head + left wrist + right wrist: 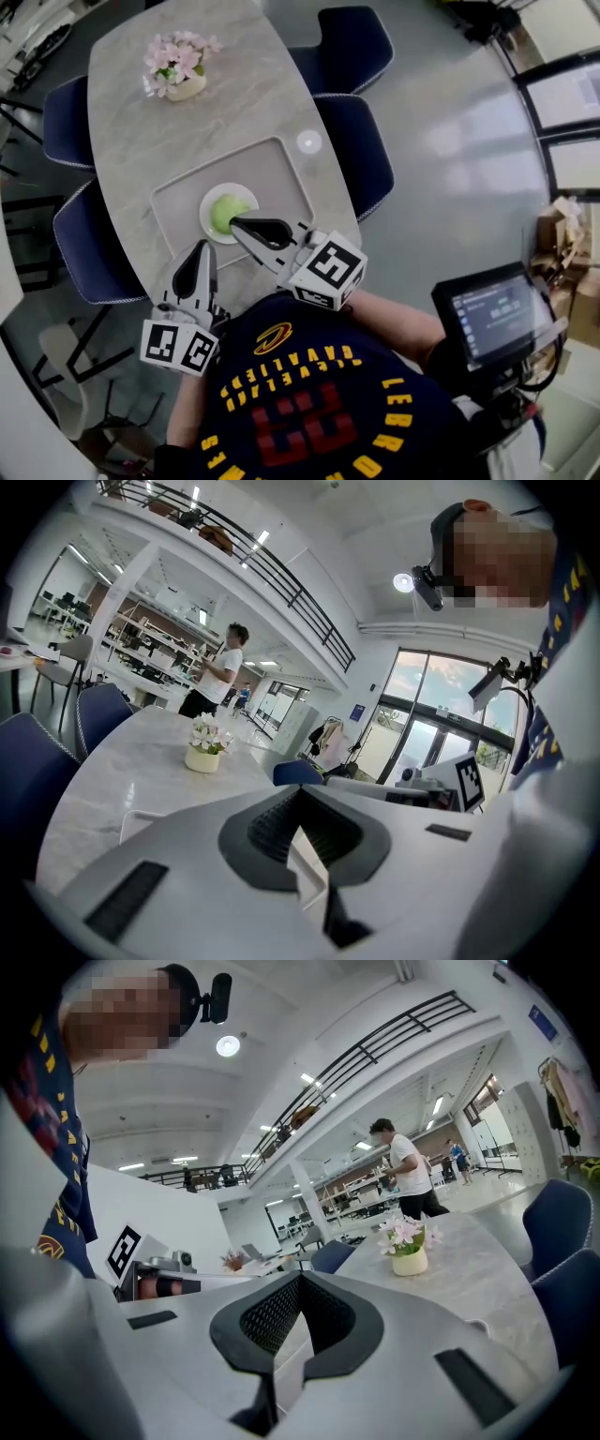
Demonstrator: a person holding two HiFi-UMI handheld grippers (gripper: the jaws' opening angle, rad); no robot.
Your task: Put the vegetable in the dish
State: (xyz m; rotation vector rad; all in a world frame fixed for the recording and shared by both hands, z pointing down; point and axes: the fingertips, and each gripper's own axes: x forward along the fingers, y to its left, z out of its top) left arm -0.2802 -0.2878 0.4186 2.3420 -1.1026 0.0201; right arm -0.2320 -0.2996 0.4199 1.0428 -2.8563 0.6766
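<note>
Desk (131, 112): pale marbled top with navy chairs (354, 45) round it. Grey mat (286, 173): set into the near part of the desk. Dish (207, 223): white, round, on the mat. Vegetable (225, 213): green, lying in the dish. Right tongs (237, 223): shut, holding nothing, tip at the dish's near edge and just beside the vegetable; contact cannot be told. Left tongs (202, 251): shut, holding nothing, over the desk's near edge, apart from the dish. Flower pot (178, 70): pink blooms, far end of the desk, well apart from the dish.
</note>
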